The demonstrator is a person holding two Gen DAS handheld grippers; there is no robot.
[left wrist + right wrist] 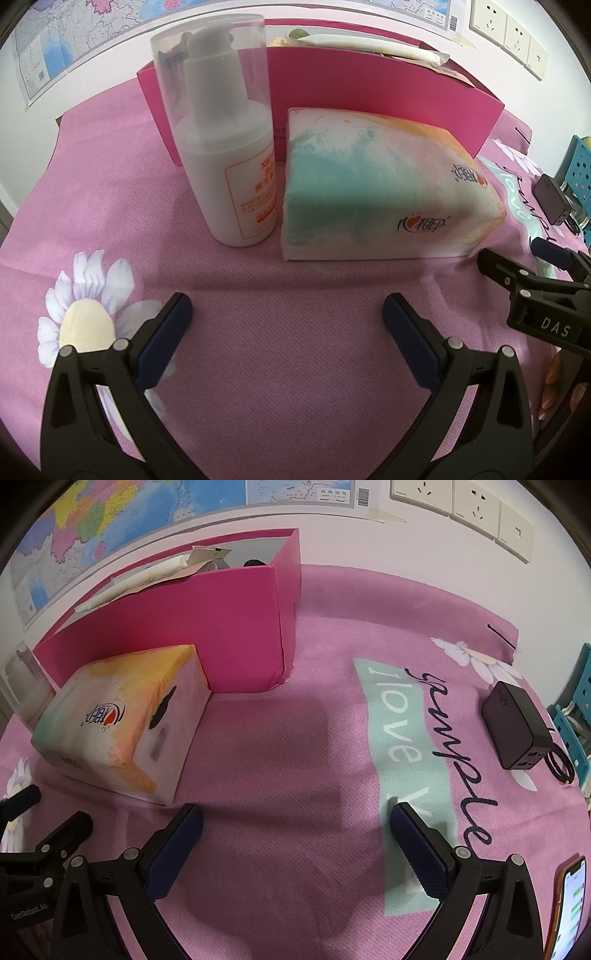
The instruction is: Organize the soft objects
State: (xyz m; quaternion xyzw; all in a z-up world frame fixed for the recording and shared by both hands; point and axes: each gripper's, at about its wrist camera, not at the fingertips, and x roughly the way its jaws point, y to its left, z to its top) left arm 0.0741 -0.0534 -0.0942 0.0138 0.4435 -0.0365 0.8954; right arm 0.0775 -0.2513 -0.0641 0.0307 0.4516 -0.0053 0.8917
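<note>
Left tool (287,314) released – right tool (295,823) released | tissue pack (384,184) – teal-orange wrap, plump

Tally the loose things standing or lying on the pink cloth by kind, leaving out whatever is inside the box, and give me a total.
Pump bottle: 1
Tissue pack: 1
Pink box: 1
Black charger: 1
Phone: 1
Total: 5
</note>
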